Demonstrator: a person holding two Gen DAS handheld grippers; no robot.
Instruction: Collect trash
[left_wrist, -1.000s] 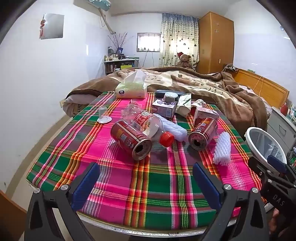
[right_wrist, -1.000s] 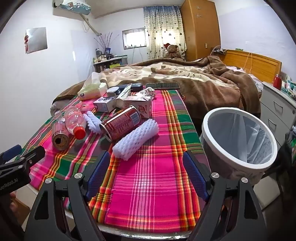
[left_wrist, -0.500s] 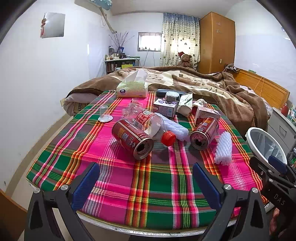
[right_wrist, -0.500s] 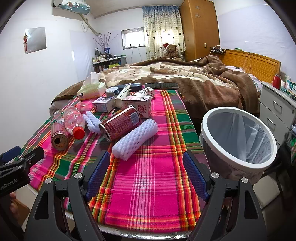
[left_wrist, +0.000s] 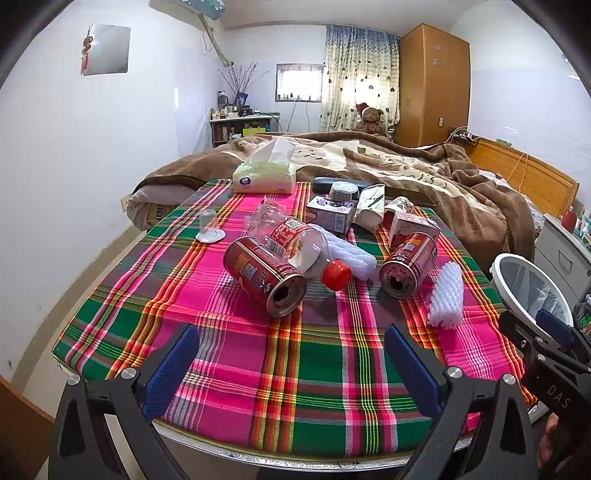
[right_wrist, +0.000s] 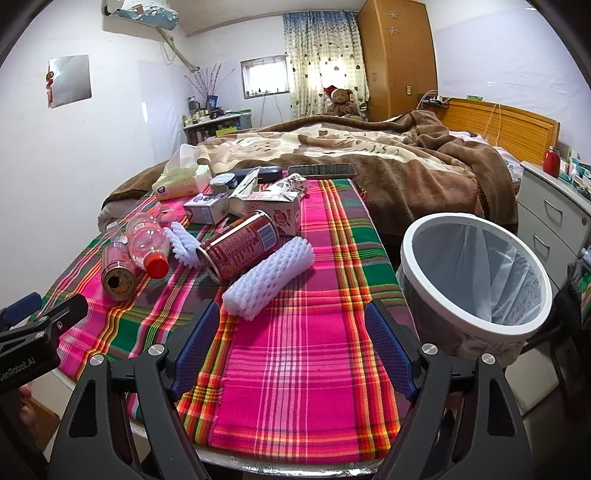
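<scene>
Right wrist view: the right gripper (right_wrist: 293, 343), jaws spread and empty, hovers at the near edge of the table (right_wrist: 303, 369), aimed toward the foam sleeve (right_wrist: 267, 282), probably first into the lined bin (right_wrist: 476, 280) just beside the table. Left gripper (left_wrist: 291, 363) likewise released, facing a toppled can (left_wrist: 264, 275) and bottle (left_wrist: 303, 247). A plaid cloth covers the table; a bed (right_wrist: 369, 155) lies behind it.

"DAS" in white on the right gripper (left_wrist: 554, 334) body, at 4 o'clock in the left wrist view. "GenRobot.AI" on the left gripper (right_wrist: 33, 314) body, 8 o'clock in the right wrist view. Can labels unreadable.
</scene>
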